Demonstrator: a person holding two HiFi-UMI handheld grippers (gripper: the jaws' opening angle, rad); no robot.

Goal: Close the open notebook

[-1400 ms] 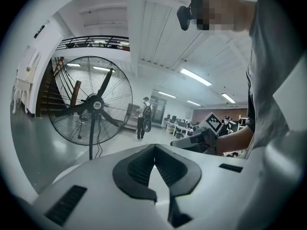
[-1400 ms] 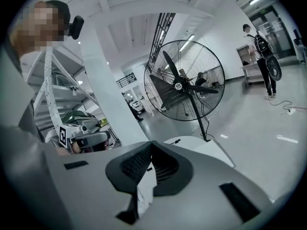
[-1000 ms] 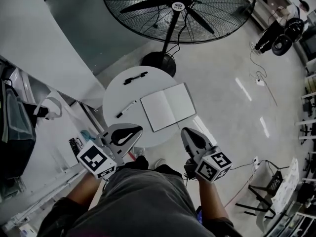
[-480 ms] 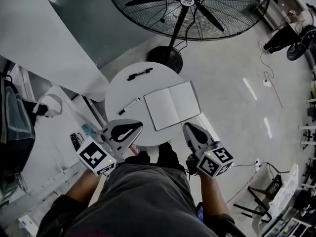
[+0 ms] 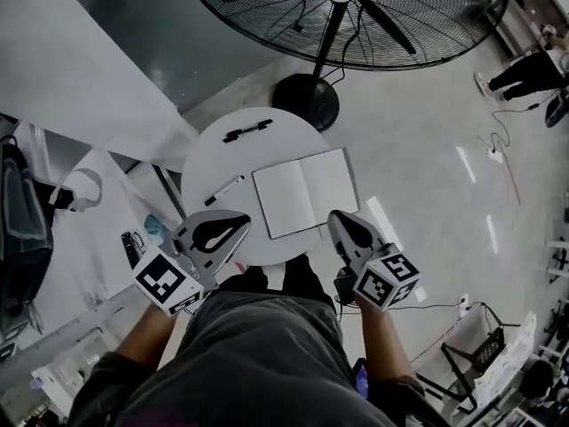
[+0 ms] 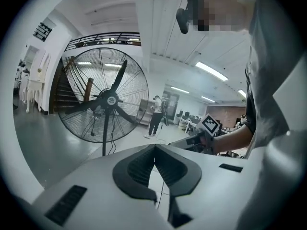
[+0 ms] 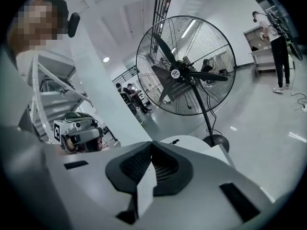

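The open notebook (image 5: 302,190) lies flat on the right half of a small round white table (image 5: 213,163), blank pages up. My left gripper (image 5: 242,219) hovers over the table's near left edge, jaws shut and empty. My right gripper (image 5: 334,215) is near the notebook's near right corner, also shut and empty. In the left gripper view the left gripper (image 6: 154,147) has its tips together, with the right gripper (image 6: 192,140) beyond. In the right gripper view the right gripper (image 7: 152,143) points at the table (image 7: 192,140), and the left gripper (image 7: 79,131) shows at the left.
A black pen (image 5: 246,132) lies at the table's far side and a white marker (image 5: 224,190) left of the notebook. A large pedestal fan (image 5: 347,7) stands just behind, its base (image 5: 305,101) by the table. A white partition (image 5: 80,69) runs along the left.
Both grippers have come forward and a little lower toward the table's near edge, the right one closing on the notebook's near corner. Their jaws stayed shut. The notebook has not moved.
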